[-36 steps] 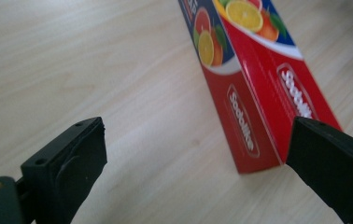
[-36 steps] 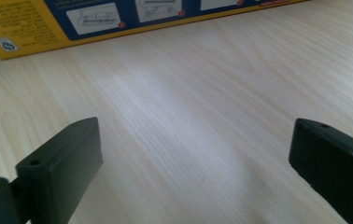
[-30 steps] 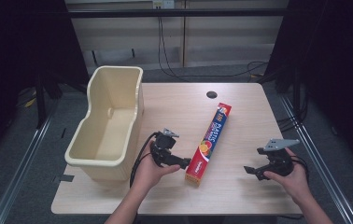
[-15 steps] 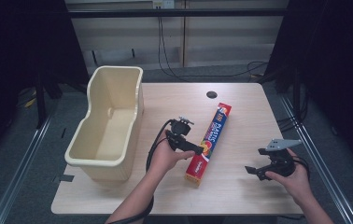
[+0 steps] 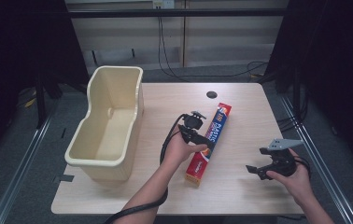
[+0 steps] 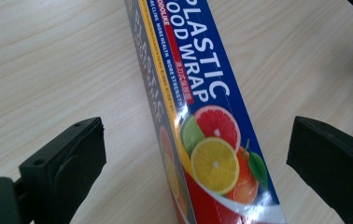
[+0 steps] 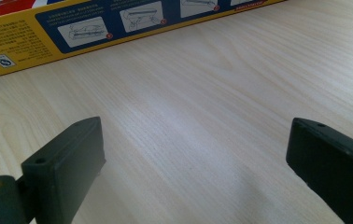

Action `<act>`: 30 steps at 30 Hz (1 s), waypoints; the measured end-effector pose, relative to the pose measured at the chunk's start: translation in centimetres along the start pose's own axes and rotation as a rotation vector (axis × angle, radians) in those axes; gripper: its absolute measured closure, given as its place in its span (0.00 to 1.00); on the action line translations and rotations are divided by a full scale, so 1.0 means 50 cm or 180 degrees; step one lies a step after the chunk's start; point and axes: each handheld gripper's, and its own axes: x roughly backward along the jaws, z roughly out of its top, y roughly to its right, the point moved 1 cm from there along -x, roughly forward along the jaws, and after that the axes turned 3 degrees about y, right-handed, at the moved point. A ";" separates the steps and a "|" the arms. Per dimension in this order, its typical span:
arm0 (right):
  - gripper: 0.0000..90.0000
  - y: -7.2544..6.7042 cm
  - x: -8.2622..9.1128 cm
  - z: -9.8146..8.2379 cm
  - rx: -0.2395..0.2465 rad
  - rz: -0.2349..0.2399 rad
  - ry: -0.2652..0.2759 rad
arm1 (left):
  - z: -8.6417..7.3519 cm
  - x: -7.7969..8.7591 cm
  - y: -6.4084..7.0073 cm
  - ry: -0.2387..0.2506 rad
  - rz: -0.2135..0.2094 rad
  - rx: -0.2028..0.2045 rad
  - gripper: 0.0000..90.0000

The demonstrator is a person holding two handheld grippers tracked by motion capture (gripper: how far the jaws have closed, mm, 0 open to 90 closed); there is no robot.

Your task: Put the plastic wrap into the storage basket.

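**Left claw closes in on the food wrap box**

Since the earlier frame, the left claw (image 5: 201, 138) had moved from beside the cream bin (image 5: 107, 126) to the plastic food wrap box (image 5: 208, 142), which lay lengthwise mid-table (image 5: 240, 107). Its jaws stood wide, straddling the box near the fruit picture (image 6: 214, 154). The right claw (image 5: 257, 170) waited, also wide, well right of the box. The reach looked nearly done; next, lowering and squeezing squarely. The box's nearest end was cut off in the left gripper view.
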 end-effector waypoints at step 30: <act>0.05 -0.005 0.002 0.003 0.0040 0.0039 0.0047 | 0.033 -0.088 0.018 -0.0207 0.0151 0.0086 0.10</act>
